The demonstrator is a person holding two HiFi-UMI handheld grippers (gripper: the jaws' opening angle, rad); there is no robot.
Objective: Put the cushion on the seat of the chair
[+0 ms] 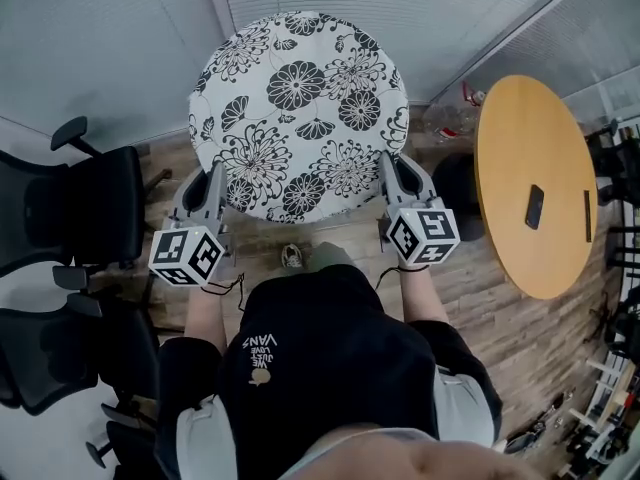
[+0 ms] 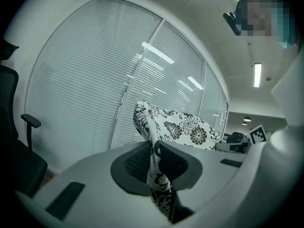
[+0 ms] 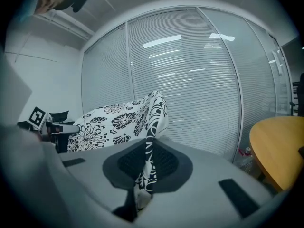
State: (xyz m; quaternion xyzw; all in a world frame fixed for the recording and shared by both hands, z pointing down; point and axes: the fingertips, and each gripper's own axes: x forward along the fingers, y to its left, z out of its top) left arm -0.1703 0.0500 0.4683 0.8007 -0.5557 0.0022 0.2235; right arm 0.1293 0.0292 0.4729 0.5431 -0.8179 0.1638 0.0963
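The cushion [image 1: 300, 108] is round, white with black flowers, and hangs flat in front of the person, above the wooden floor. My left gripper [image 1: 216, 180] is shut on its near left edge and my right gripper [image 1: 393, 173] is shut on its near right edge. In the left gripper view the cushion [image 2: 183, 126] fabric is pinched between the pads of the left gripper [image 2: 154, 164]. The right gripper view shows the cushion [image 3: 111, 120] edge clamped in the right gripper [image 3: 146, 164]. A black office chair [image 1: 75, 213] stands to the left, its seat partly out of frame.
A second black chair [image 1: 45, 363] stands at the lower left. A round wooden table [image 1: 525, 128] with a small dark object [image 1: 534, 206] on it sits to the right. Window blinds [image 3: 199, 84] close off the far side. Clutter lies at the lower right.
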